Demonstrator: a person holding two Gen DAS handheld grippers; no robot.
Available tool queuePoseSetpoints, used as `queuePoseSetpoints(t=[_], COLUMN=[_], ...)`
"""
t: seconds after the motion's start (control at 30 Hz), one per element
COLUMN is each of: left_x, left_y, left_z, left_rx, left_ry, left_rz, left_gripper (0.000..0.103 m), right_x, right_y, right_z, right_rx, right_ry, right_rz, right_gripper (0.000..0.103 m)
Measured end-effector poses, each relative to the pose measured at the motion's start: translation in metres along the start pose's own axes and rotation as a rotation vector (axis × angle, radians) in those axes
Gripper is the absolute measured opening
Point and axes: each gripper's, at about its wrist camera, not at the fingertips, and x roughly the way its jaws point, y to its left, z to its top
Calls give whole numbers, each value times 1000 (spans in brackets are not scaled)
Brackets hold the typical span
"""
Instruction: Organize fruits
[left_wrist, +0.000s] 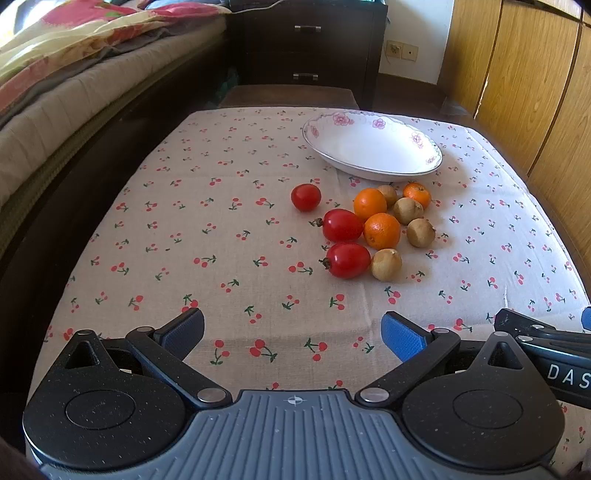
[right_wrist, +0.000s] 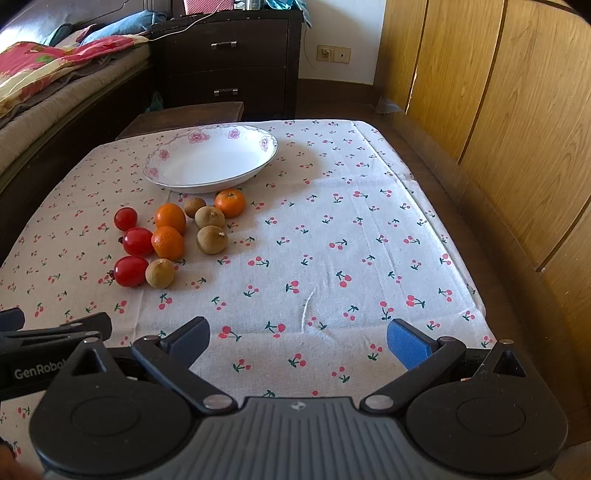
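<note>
**Tools wide apart above the near edge, fruit loose beside an empty dish**

Both tools hang over the near part of the counter (left_wrist: 229, 206), tilted downward, each with nothing between its blue pads. On the left tool (left_wrist: 293, 334) the fingers are spread as wide as they go, over bare cherry-print cloth. The right tool (right_wrist: 298, 341) is spread just the same, also over bare cloth, and its side shows at the right edge of the left wrist view.

All the fruit lies on the cloth in one loose cluster, ahead of the left tool and to the front left of the right tool. Three red tomatoes (left_wrist: 342, 225) sit on the cluster's left side: one round and slightly apart at the far left, two oblong ones nearer, each with a dark stem end pointing left. Three oranges (left_wrist: 382, 230) occupy the middle and far right; the nearest orange touches the middle tomato. Four small brown fruits (left_wrist: 386, 264) are scattered along the right side, the nearest just beside the closest tomato.

Just behind the cluster stands a white oval dish (left_wrist: 428, 162) with pink flowers on its rim; nothing lies in it. The farthest brown fruit and the small orange sit just beside its near wall.

A bed (left_wrist: 74, 92) with a flowered blanket runs along the left, a dark drawer unit (right_wrist: 229, 66) stands at the back, and wooden panels (right_wrist: 498, 92) line the right.
</note>
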Motion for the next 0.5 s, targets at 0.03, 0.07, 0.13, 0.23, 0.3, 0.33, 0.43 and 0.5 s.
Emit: queuePoseSetpoints(t=[0.03,0.07,0.13,0.23,0.3,0.33,0.43,0.5], left_x=[1,1,1,1,1,1,1,2], left_y=[2,1,2,2,2,2,2,2], left_z=[1,1,1,1,1,1,1,1], left_rx=[-1,-1,-1,0,0,-1,0,0], left_ry=[2,3,4,5,6,6,6,7], left_rz=[-2,-1,-1,0,0,-1,0,0], left_gripper=[103,103,103,102,102,102,102,102], right_x=[0,0,1,2,2,2,2,2], right_y=[0,0,0,0,0,0,0,0], right_z=[0,0,0,-1,-1,-1,0,-1], right_rx=[0,0,0,1,3,4,4,5], right_ry=[1,1,2,4,6,7,8,8], right_rz=[0,0,1,1,2,3,3,3], right_gripper=[103,103,103,103,103,103,103,103])
